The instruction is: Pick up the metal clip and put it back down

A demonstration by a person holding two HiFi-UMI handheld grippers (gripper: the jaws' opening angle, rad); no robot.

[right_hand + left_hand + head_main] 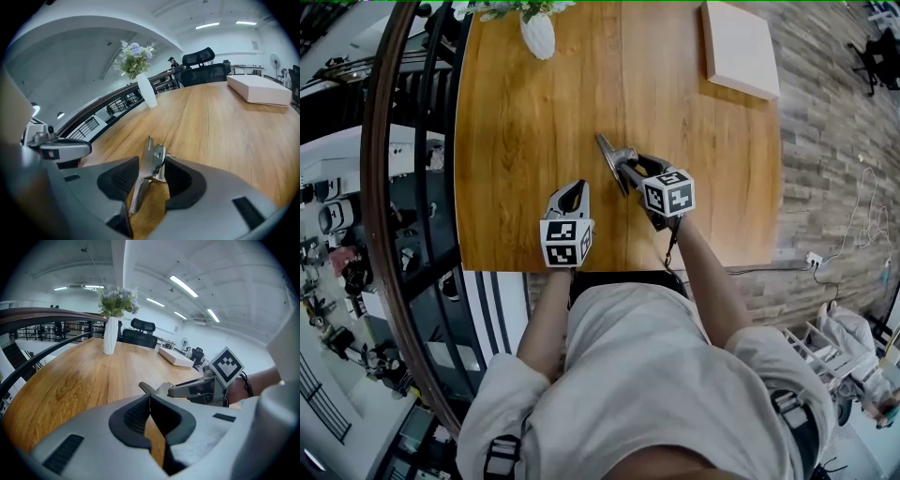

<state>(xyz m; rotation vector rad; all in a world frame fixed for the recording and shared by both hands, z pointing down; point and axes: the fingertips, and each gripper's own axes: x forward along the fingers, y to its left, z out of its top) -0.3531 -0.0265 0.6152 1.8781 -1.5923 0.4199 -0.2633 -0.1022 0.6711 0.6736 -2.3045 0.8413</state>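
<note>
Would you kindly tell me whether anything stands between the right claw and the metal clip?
Nothing visible does: the metal clip is already between the open jaws of the right claw on the table; the left claw sits shut, aside.

Open-plan office, upper floor: swivel chairs (143, 325), long wooden table (534, 112), ceiling strip lights (183, 285), curved railing (380, 187)
</note>
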